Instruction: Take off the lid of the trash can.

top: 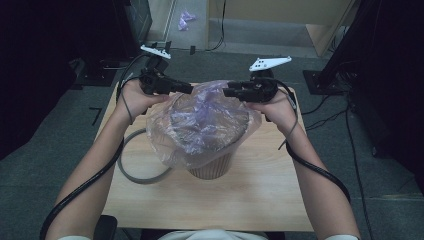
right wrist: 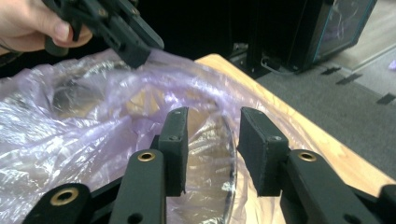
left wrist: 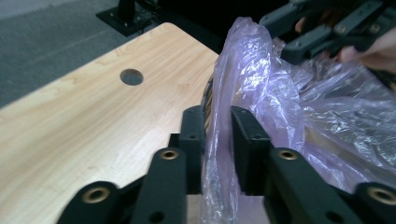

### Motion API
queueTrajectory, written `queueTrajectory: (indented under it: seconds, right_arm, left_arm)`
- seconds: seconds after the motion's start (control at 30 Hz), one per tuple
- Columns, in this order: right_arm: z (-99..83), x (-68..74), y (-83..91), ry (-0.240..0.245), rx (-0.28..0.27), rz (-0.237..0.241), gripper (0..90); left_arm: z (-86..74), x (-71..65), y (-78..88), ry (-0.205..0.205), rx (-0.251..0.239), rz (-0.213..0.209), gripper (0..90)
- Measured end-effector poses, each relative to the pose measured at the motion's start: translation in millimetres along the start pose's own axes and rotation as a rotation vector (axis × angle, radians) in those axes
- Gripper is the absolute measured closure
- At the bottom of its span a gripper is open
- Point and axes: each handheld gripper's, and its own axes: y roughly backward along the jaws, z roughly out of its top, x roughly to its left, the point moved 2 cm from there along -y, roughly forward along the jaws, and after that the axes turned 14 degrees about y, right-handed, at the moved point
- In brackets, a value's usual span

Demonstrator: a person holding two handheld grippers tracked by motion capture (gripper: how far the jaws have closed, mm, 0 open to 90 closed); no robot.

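A thin, see-through purple plastic bag (top: 205, 125) is draped over a tan ribbed basket (top: 212, 167) in the middle of the wooden table (top: 250, 200). My left gripper (top: 190, 89) is at the bag's far left edge. In the left gripper view it (left wrist: 218, 121) is shut on a raised fold of the bag (left wrist: 261, 84), right at the basket's rim. My right gripper (top: 225, 92) is at the bag's far right edge. In its own view the right gripper (right wrist: 214, 126) stands open, with bag film (right wrist: 70, 140) and the basket's rim (right wrist: 231, 154) between its jaws.
A grey ring (top: 135, 175) lies flat on the table left of the basket. The table has a round hole (left wrist: 131, 77) near its far left. Dark stands and cables surround the table on the grey carpet.
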Motion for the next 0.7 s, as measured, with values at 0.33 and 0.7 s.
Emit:
queueTrajectory:
  seconds: [0.33, 0.7]
  right_arm:
    - [-5.5, 2.2, -12.3, -0.028, 0.062, 0.044, 55.3]
    - [-9.1, 5.5, -15.3, -0.084, 0.096, 0.091, 39.4]
  left_arm:
    - [0.2, 13.7, -5.6, 0.073, -0.015, -0.032, 77.1]
    - [-2.0, 25.1, -1.6, 0.085, -0.035, 0.014, 76.1]
